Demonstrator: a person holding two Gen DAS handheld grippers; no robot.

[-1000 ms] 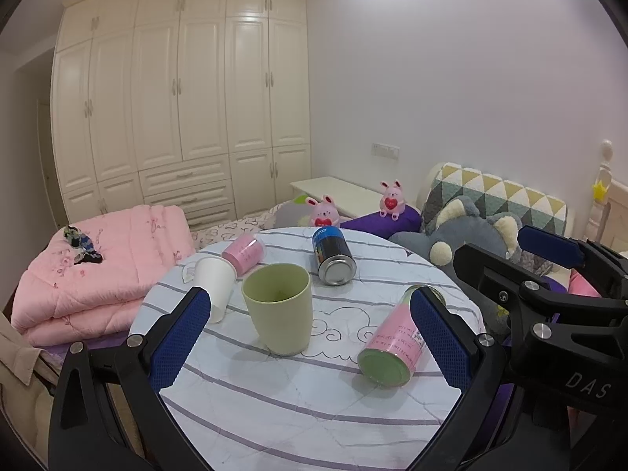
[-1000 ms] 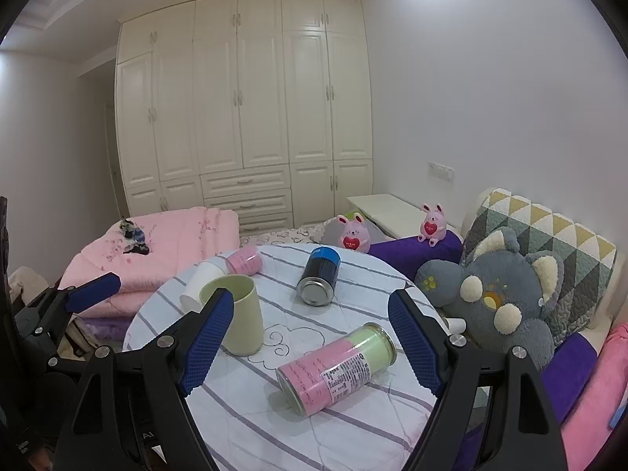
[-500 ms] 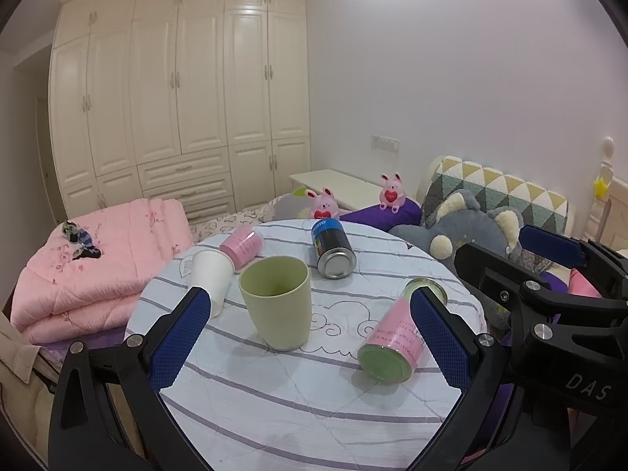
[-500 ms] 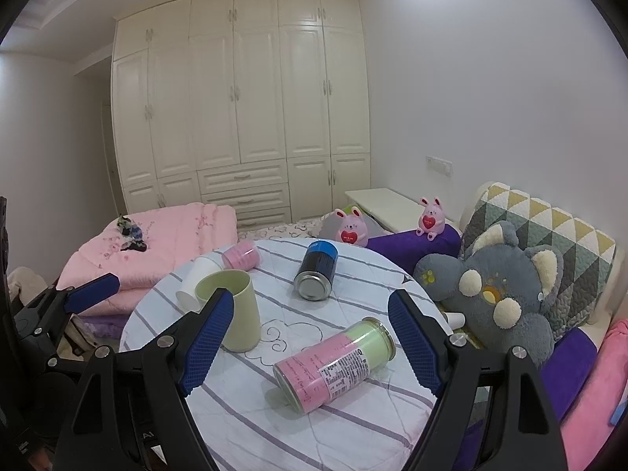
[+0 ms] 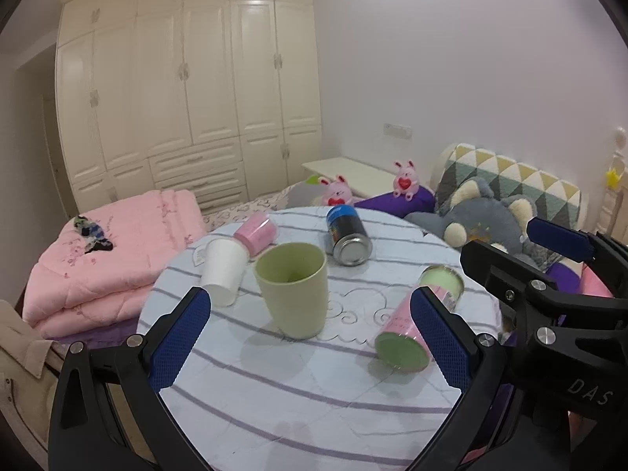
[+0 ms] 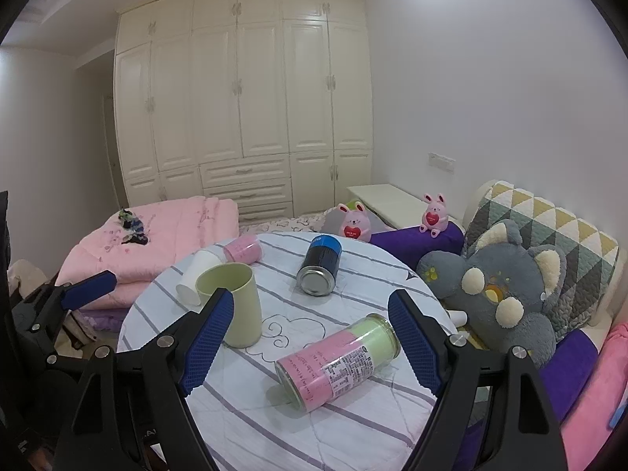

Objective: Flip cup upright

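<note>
Both pairs of fingers, left (image 5: 194,316) and right (image 6: 218,324), gaped wide and held nothing; ahead of them the green cup (image 5: 291,289) stood upright on the surface (image 5: 274,392), seemingly released.

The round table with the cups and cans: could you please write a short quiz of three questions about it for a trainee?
1. True or false: the green cup stands upright on the table.
2. How does the white cup stand? A) mouth up B) mouth down C) on its side
3. Fill in: both the left gripper and the right gripper are ____ and hold nothing.

Key: 1 true; 2 B; 3 open.
</note>
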